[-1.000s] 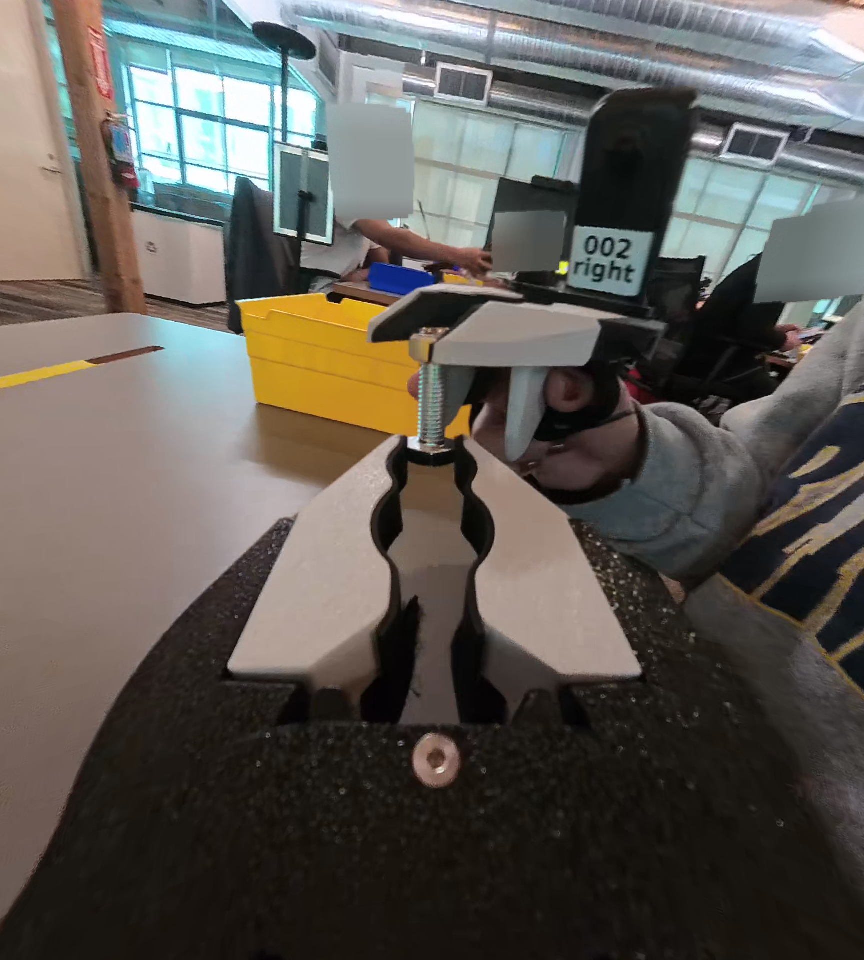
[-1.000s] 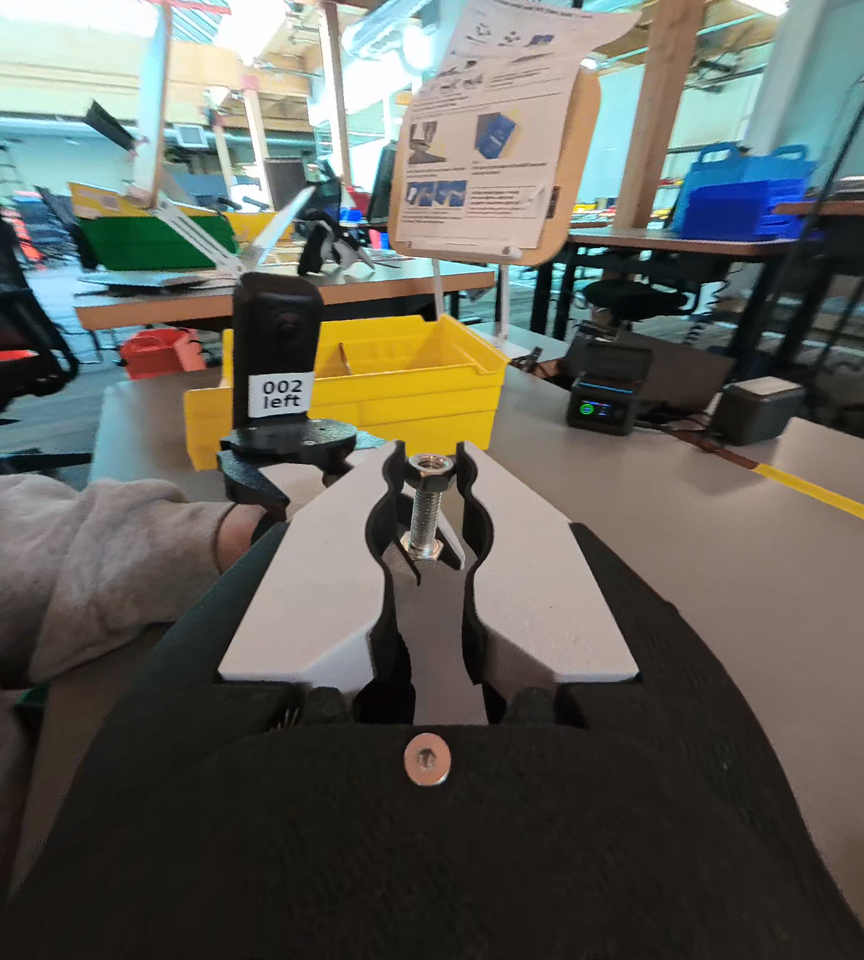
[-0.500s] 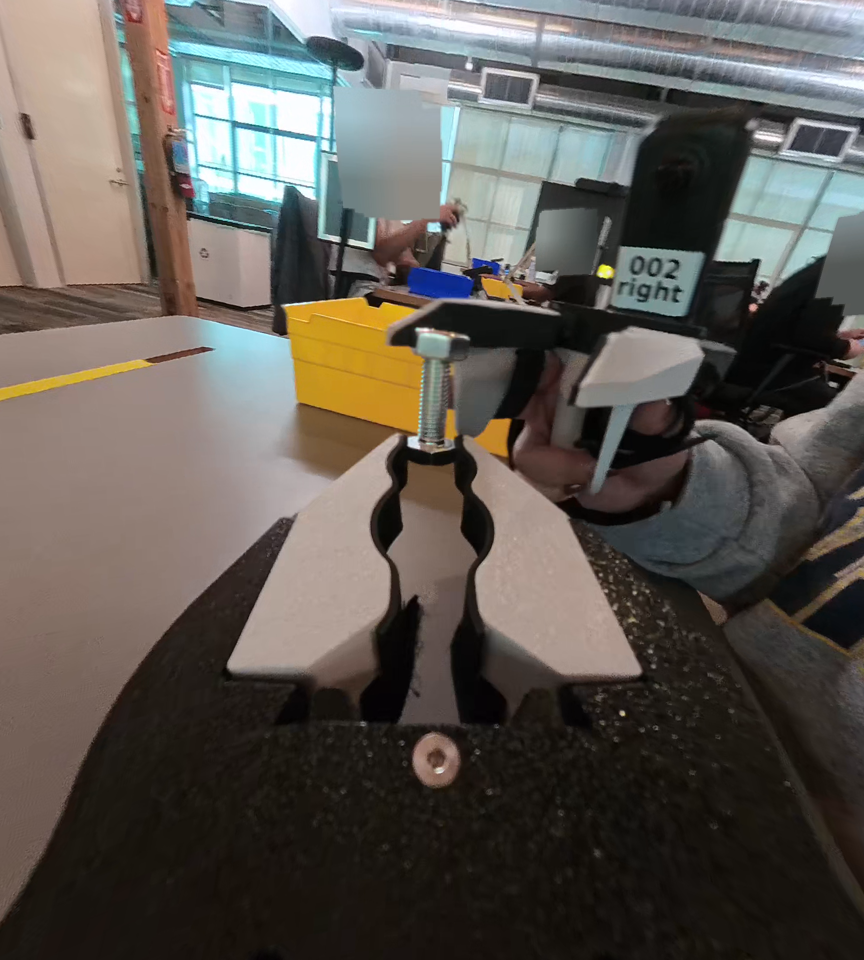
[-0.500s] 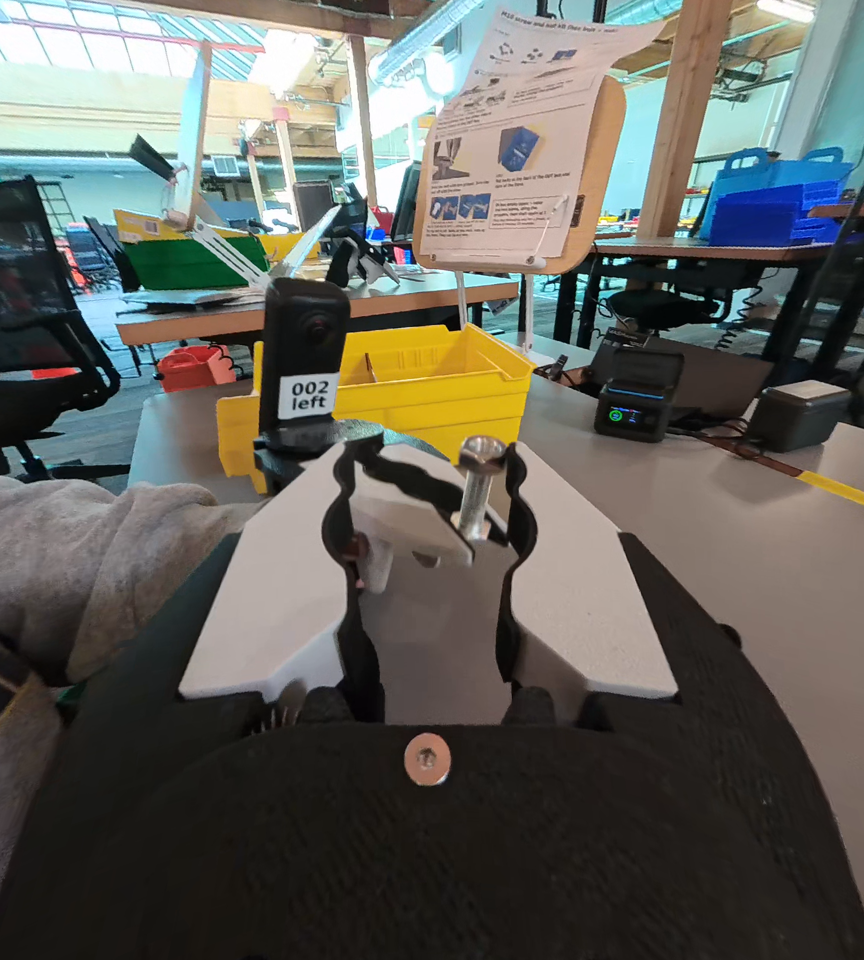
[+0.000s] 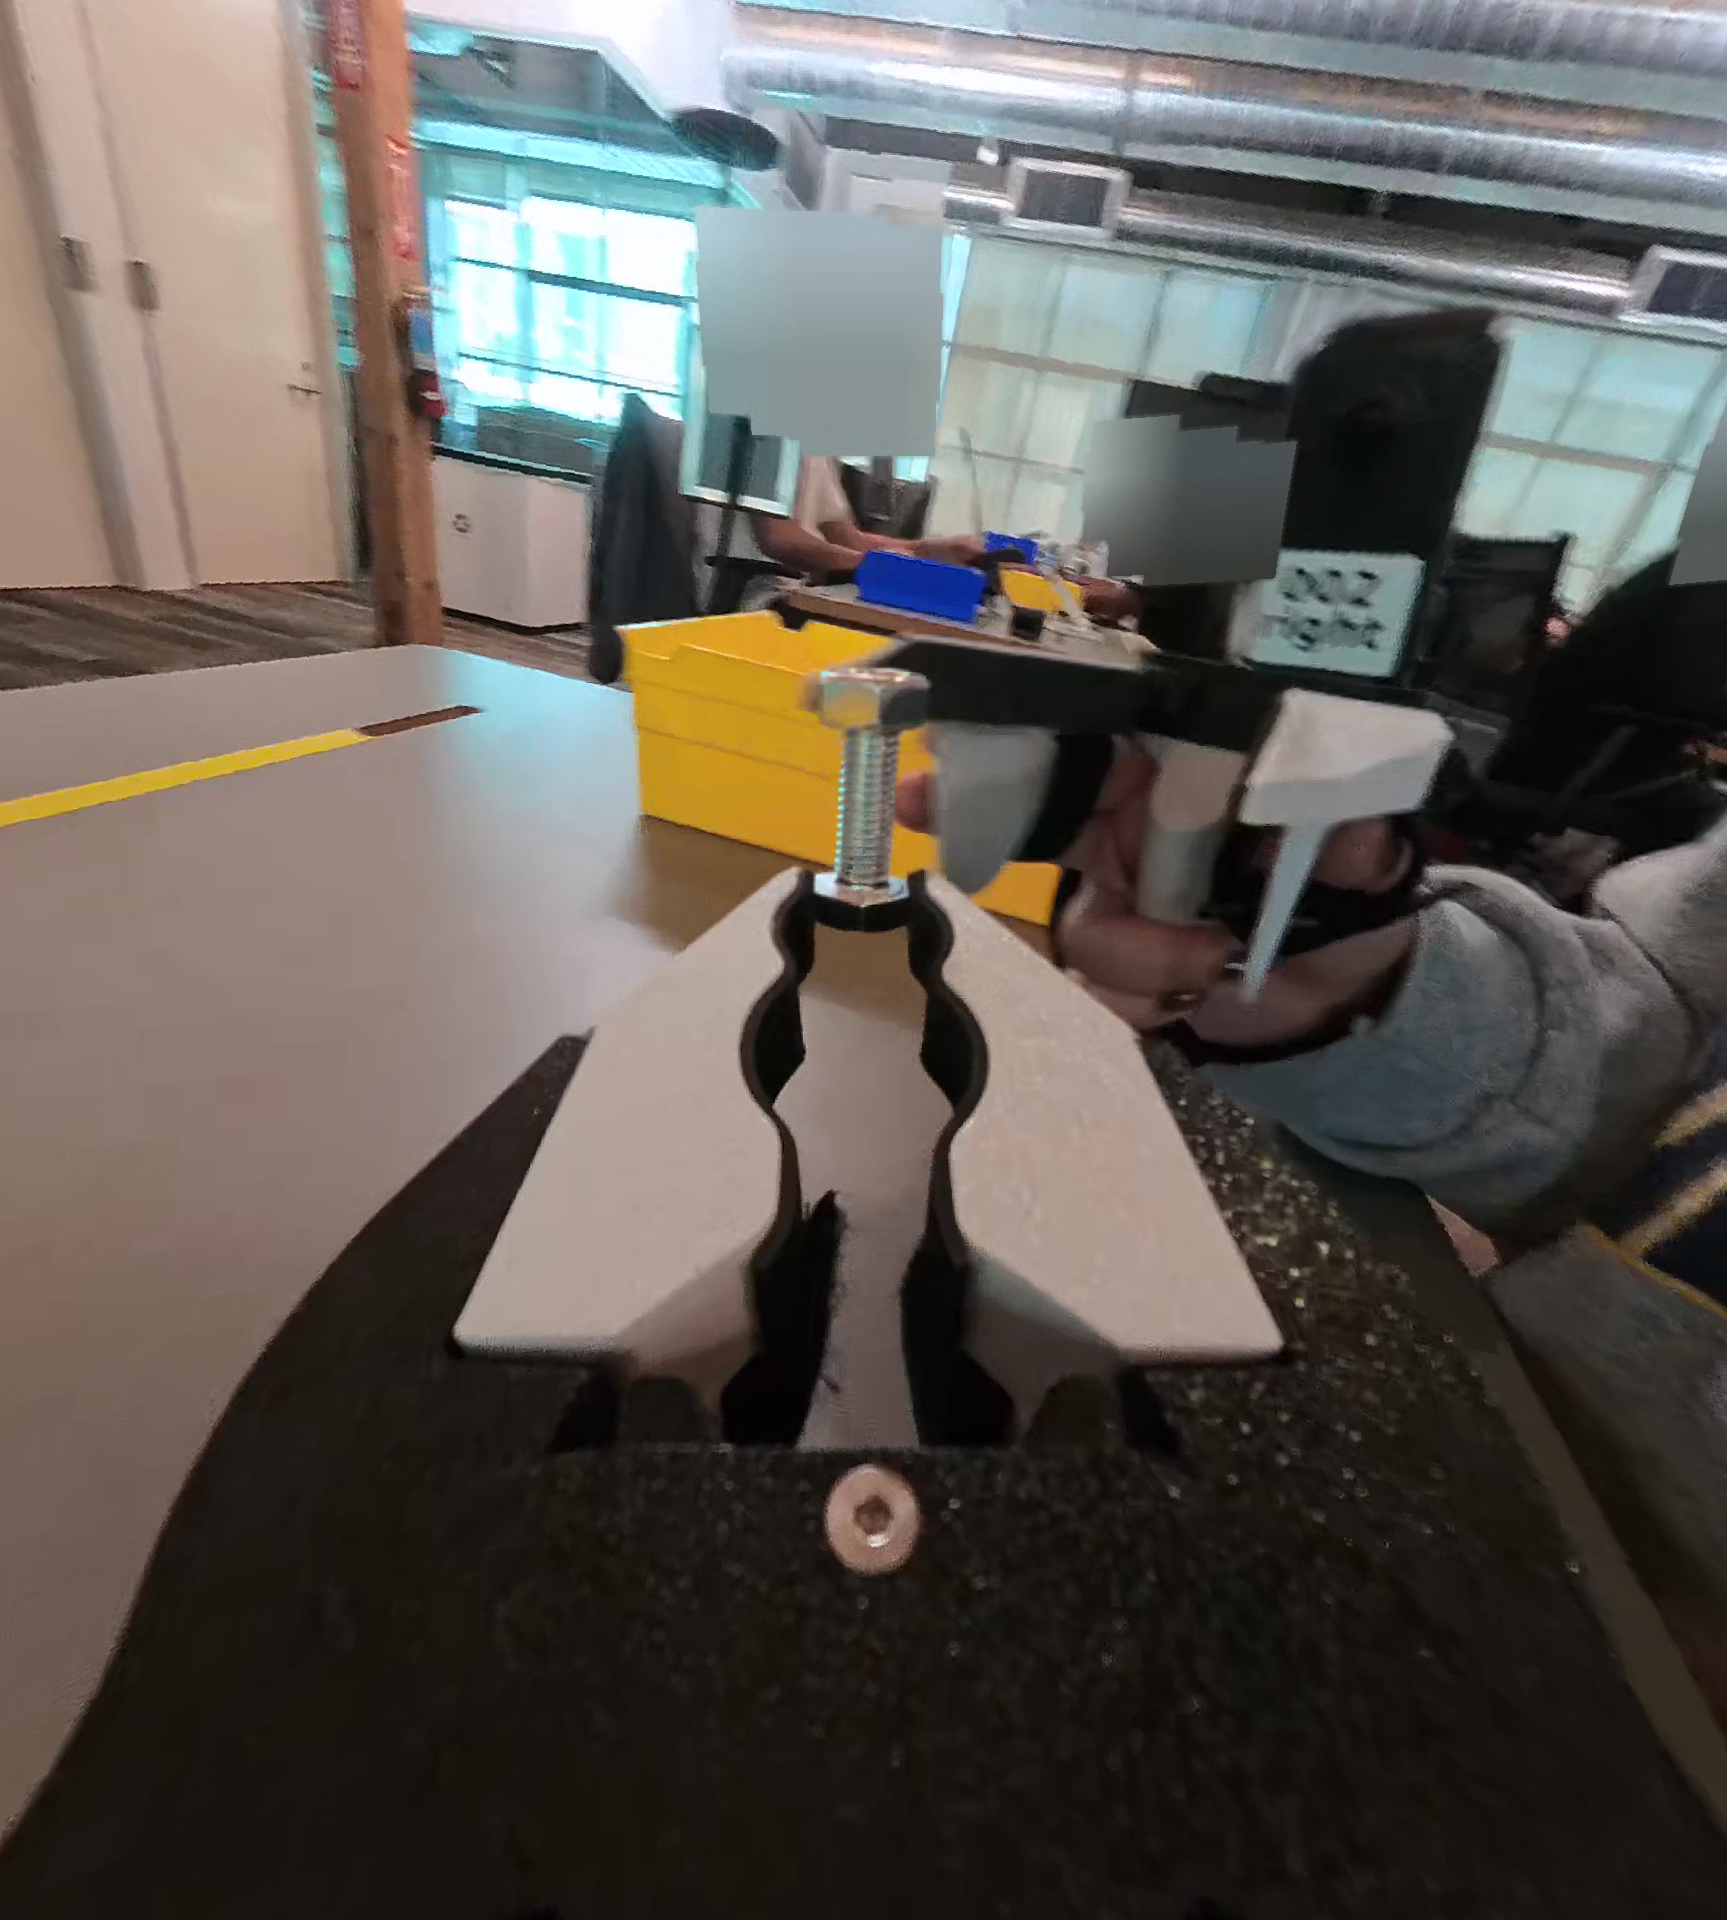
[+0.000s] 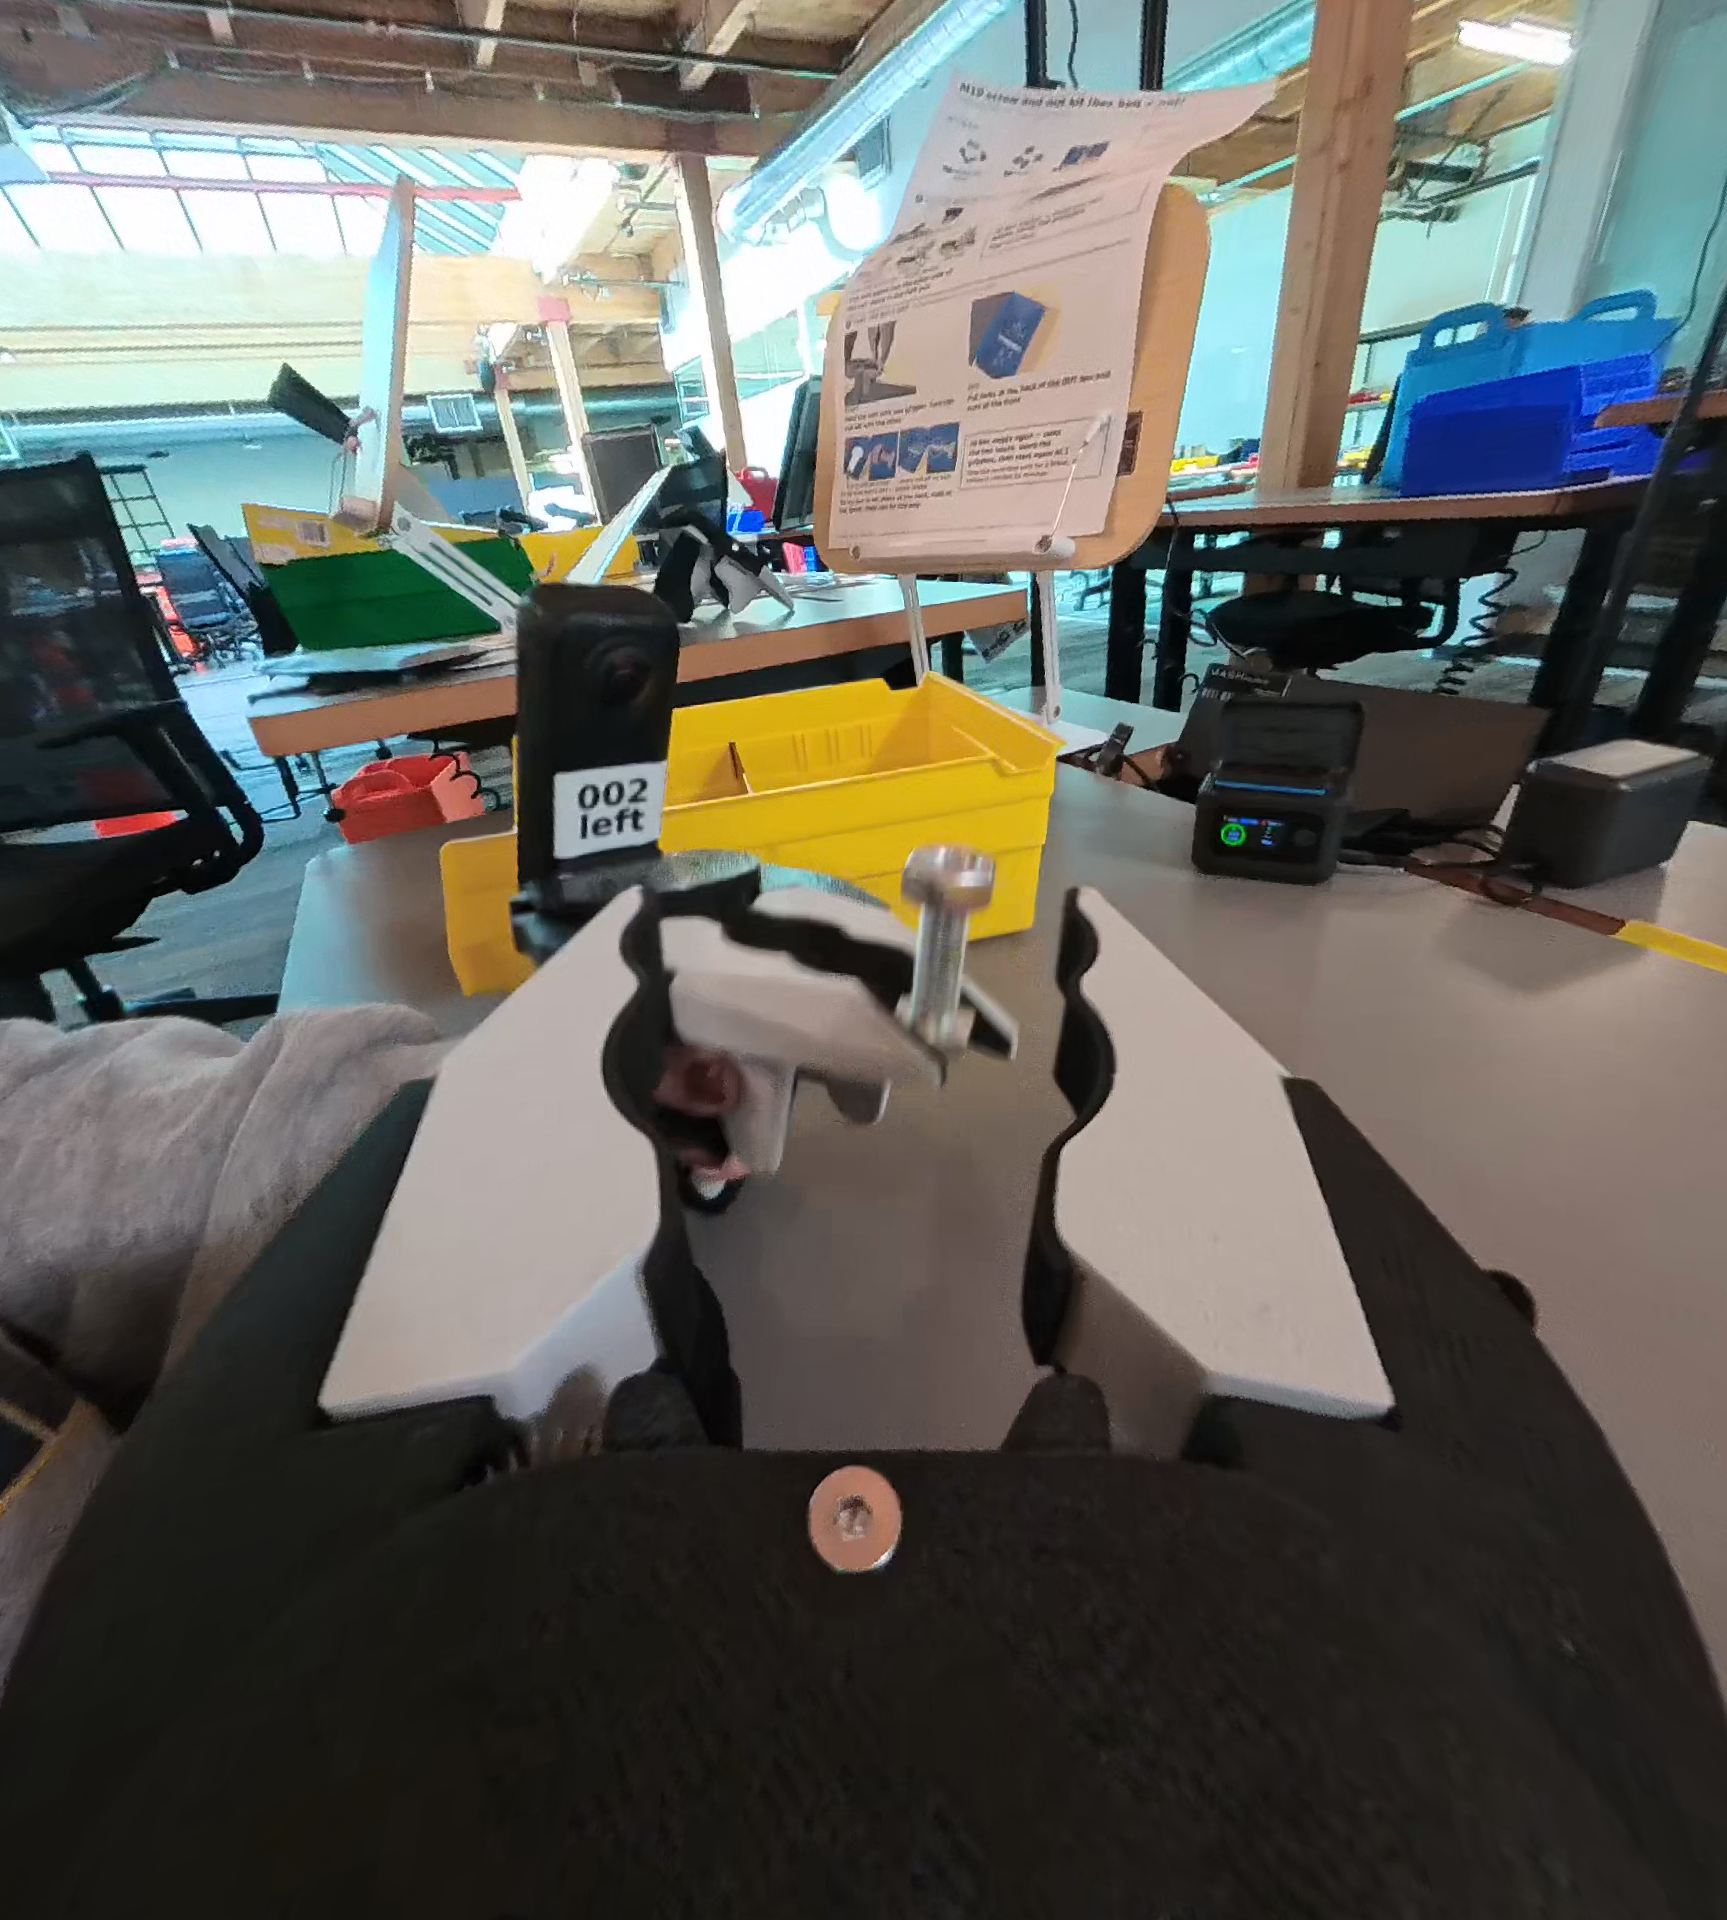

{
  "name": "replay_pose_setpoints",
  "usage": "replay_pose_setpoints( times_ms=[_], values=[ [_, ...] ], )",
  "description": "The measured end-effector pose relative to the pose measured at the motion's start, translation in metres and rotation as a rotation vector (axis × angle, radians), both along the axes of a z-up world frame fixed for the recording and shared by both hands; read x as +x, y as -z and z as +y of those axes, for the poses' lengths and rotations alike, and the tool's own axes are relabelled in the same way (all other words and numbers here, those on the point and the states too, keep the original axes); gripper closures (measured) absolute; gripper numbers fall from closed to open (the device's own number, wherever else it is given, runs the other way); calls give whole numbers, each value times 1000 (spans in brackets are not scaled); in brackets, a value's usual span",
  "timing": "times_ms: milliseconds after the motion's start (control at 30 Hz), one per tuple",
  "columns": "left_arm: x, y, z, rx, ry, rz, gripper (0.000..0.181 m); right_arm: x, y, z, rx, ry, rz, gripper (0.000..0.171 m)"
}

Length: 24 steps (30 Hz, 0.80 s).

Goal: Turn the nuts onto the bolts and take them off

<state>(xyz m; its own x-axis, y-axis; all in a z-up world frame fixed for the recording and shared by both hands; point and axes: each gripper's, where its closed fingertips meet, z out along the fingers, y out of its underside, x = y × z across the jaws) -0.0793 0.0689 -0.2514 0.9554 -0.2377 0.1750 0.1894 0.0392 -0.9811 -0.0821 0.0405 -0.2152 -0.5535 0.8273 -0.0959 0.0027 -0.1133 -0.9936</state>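
Observation:
A silver bolt (image 5: 864, 774) stands upright, head on top, threaded into a nut (image 5: 861, 889). My left gripper (image 5: 864, 906) is shut on that nut at its fingertips. My right gripper (image 6: 854, 925) is open wide and empty, with its fingers on either side of the bolt (image 6: 942, 961) and clear of it. In the left wrist view the right gripper (image 5: 1119, 831) sits just right of the bolt head, jaws apart. In the right wrist view the left gripper (image 6: 838, 1023) holds the bolt's lower end, and the nut is hidden.
A yellow bin (image 5: 734, 727) stands on the table behind the bolt and also shows in the right wrist view (image 6: 859, 769). A black label printer (image 6: 1264, 800), a grey box (image 6: 1607, 810) and a clipboard stand (image 6: 1004, 343) are at the back right. A yellow tape line (image 5: 132, 784) crosses the table. A grey sleeve (image 5: 1524, 1039) is at the right. The tips of both grippers are at nearly the same place.
My right gripper let go of the bolt head, opened wide and drew back to the side. My left gripper kept its hold on the nut with the bolt upright.

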Motion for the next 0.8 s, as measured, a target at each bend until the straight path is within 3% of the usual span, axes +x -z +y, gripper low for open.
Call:
replay_pose_setpoints(
  times_ms=[100, 200, 267, 367, 467, 567, 600, 633, 700, 800],
  values=[
    [26, 6, 7, -30, 104, 61, 165, -6, 0, -13, 6, -49, -14, 87],
    [9, 5, 4, -25, 31, 24, 165, 1, 3, -18, 5, -79, -19, 86],
    [-15, 0, -4, -3, -50, -43, 166, 10, 3, -14, 0, -93, -5, 101],
    [-2, 3, 0, -36, -11, 38, 166, 2, -1, -4, -2, -35, -4, 87],
    [31, 9, 10, -56, 110, 81, 166, -5, -1, -14, 16, -79, -17, 86],
    [14, 6, 6, -44, 50, 45, 166, 2, 6, -19, 42, -111, -43, 84],
    [1, 2, 2, -27, 2, 11, 166, 6, 6, -16, 42, -108, -38, 88],
    [-12, 0, -3, -13, -46, -17, 166, 13, 6, -14, 35, -132, -37, 107],
    [-17, -5, -7, 5, -54, -23, 166, 11, 0, -6, -5, -97, -35, 98],
    [14, -3, -1, -2, 82, 37, 166, -1, -1, -8, 27, -86, -33, 89]
  ],
)
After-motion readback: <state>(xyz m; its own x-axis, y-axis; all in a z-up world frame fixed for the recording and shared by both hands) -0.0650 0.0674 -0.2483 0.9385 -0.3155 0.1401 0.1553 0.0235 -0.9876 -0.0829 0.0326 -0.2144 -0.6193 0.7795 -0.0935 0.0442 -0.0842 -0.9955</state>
